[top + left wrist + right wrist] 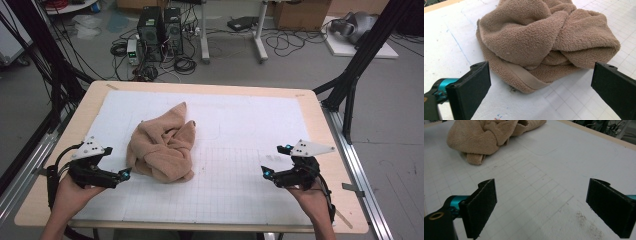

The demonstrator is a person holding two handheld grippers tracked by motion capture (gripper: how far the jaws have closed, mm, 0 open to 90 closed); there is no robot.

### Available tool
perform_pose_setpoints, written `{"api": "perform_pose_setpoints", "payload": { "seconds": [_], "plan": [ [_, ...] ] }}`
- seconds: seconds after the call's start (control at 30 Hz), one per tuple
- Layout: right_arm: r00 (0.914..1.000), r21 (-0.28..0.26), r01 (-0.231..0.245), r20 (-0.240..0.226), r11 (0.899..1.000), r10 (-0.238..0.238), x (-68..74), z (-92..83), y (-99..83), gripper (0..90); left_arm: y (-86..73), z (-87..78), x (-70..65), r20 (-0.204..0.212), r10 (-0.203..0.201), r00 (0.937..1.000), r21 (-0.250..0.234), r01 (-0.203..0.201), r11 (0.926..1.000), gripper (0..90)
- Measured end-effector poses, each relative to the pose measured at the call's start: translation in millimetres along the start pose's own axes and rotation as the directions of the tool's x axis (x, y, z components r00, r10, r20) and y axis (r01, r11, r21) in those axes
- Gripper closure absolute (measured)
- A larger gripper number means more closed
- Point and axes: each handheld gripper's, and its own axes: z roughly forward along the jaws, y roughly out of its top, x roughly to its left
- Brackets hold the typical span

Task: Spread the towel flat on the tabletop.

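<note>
One crumpled tan terry-cloth towel (162,148) lies bunched on the white gridded foam mat (240,195) that covers most of the pale wooden table (320,120), sitting left of the mat's middle with one corner trailing away toward the far edge. There are two tools and both stand spread with nothing between their jaws. The left tool (116,165), held in the person's left hand (75,192), hovers just beside the towel's left near side; in the left gripper view the left tool (540,83) faces the towel (544,42) squarely, the folded hem lying between the lines of its black jaws but clear of both pads. The right tool (274,161), in the right hand (312,197), is well apart from the cloth, over bare mat; the right gripper view has the right tool (541,202) over open grid squares, with the towel (481,137) far off at the upper left. The whole right half of the mat is free, as is a wide strip along the far edge and a narrower one at the near edge. A bare wooden margin rims the mat on every side. Black frame struts (360,55) rise at both far corners, and beyond the table two dark computer towers (160,32) stand on a grey floor (395,125) among loose cables.
</note>
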Motion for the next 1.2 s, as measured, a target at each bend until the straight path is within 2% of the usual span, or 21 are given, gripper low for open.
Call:
{"api": "perform_pose_setpoints", "payload": {
  "seconds": [0.2, 0.5, 0.77, 0.97, 1.2],
  "plan": [
    [0.9995, -0.003, 0.007, -0.031, 1.000, -0.007, 3.2, 11.8, 10.6, 8.8, 2.3, -1.8, -0.2, 0.003, 0.005, 1.0000, -0.002, -0.005, 1.0000, 3.0],
    [0.9951, -0.005, 0.061, -0.078, 0.998, -0.061, 11.0, 37.3, 34.7, 8.9, 4.6, -3.5, 0.9, 0.009, 0.001, 1.0000, -0.009, -0.001, 1.0000, 3.0],
    [0.9917, -0.007, 0.077, -0.103, 0.997, -0.077, 14.4, 52.3, 47.9, 8.9, 6.9, -2.9, 1.4, 0.015, 0.001, 0.9999, -0.009, -0.001, 1.0000, 3.0],
    [0.9845, -0.010, 0.107, -0.139, 0.994, -0.108, 21.9, 70.6, 68.8, 8.9, 8.7, -1.1, 2.4, 0.018, -0.006, 0.9998, -0.007, 0.006, 1.0000, 3.0],
    [0.9789, -0.001, 0.117, -0.169, 0.993, -0.115, 27.2, 86.7, 82.2, 8.9, 10.0, 0.1, 3.7, 0.023, -0.015, 0.9996, -0.004, 0.015, 0.9999, 3.0]
  ]
}}
